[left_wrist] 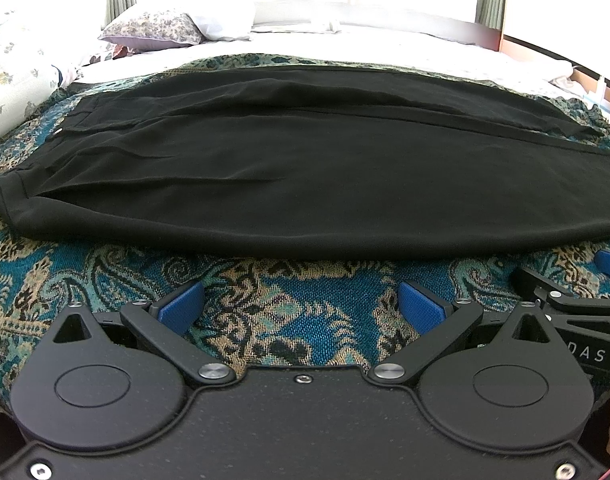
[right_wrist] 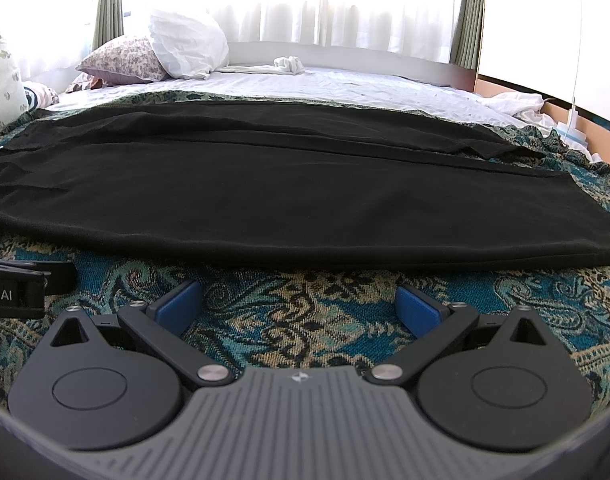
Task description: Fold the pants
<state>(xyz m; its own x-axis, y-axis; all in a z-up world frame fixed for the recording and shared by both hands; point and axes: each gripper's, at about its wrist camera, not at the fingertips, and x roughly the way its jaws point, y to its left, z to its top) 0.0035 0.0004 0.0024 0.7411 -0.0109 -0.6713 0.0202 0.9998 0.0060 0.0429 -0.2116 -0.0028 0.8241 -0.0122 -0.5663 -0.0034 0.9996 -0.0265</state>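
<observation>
Left gripper (left_wrist: 301, 306): blue pads (left_wrist: 181, 306) spread wide, nothing between them, patterned blanket (left_wrist: 289, 320) visible through the gap at lower centre of the left wrist view. Right gripper (right_wrist: 299, 306): blue fingertips (right_wrist: 419, 308) likewise spread wide and empty, above the same teal, tan and black paisley weave. Grippers side by side: part of the right unit at the right edge of the left wrist view, bearing the letters "DAS", cut off by the frame; part of the left unit at the left edge of the right wrist view, bearing "ot.AI", first letters cut off. Just beyond both sets of fingertips, black pants (left_wrist: 305, 160) laid flat on the blanket, spanning nearly the full frame width, waistband toward the left, leg hems toward the right, one leg nearer and one farther with a long seam line between. Near edge of the pants apart from the fingers, not touched. Behind the pants, white sheet (right_wrist: 345, 84) across the middle of the frame. Floral pillow (right_wrist: 121, 60) and white pillow (right_wrist: 185, 44) at upper left. Small white crumpled cloth (right_wrist: 289, 65) at upper centre. Bright curtained window (right_wrist: 305, 4) along the top.
</observation>
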